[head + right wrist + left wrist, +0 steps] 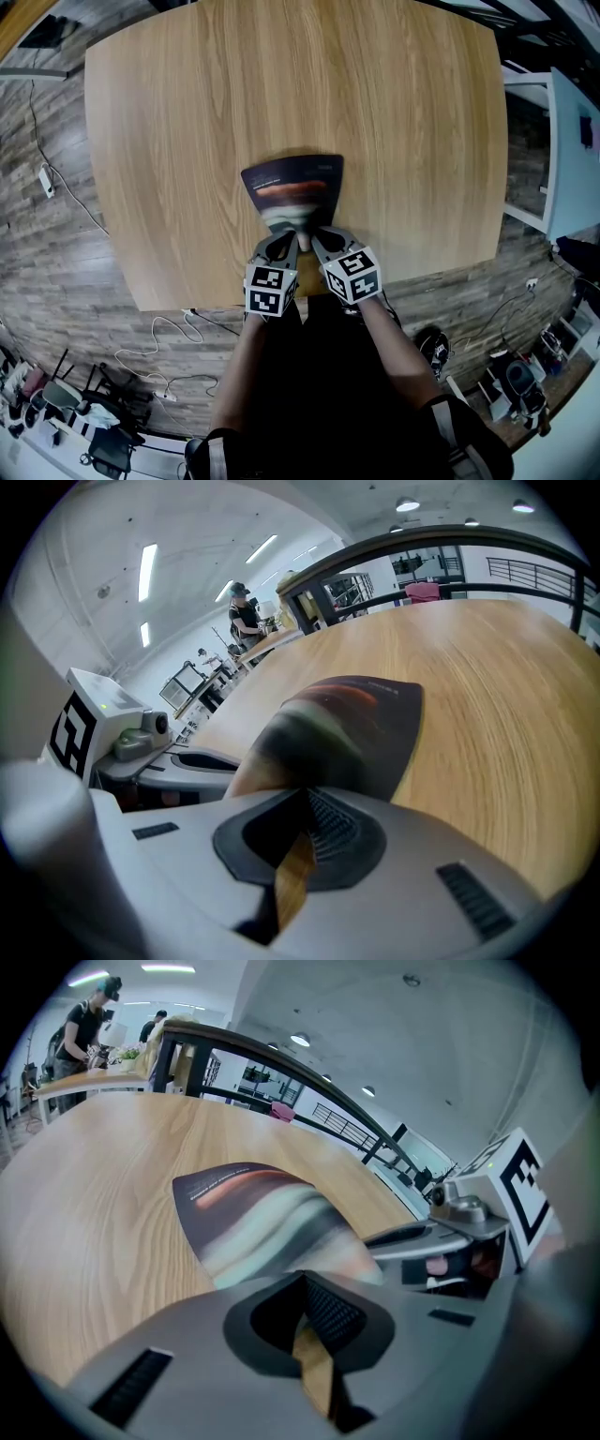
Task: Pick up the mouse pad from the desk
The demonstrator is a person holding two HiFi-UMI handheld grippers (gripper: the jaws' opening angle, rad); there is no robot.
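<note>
A dark mouse pad (292,190) with a reddish streak and pale bands lies on the wooden desk (187,122), close to its near edge. Both grippers meet at the pad's near edge, side by side. My left gripper (281,246) is shut on the near-left part of the pad (267,1213), which bulges up just beyond the jaws. My right gripper (325,242) is shut on the near-right part of the pad (352,728), which also humps up there. The pad's near rim is hidden inside the jaws. In the gripper views, the left gripper (305,1283) and the right gripper (305,799) each see the other beside them.
The desk's near edge runs just under the grippers. Cables (159,356) and a power strip (46,181) lie on the wood-look floor. A white table (572,159) stands at the right. A person (246,621) stands at benches far behind.
</note>
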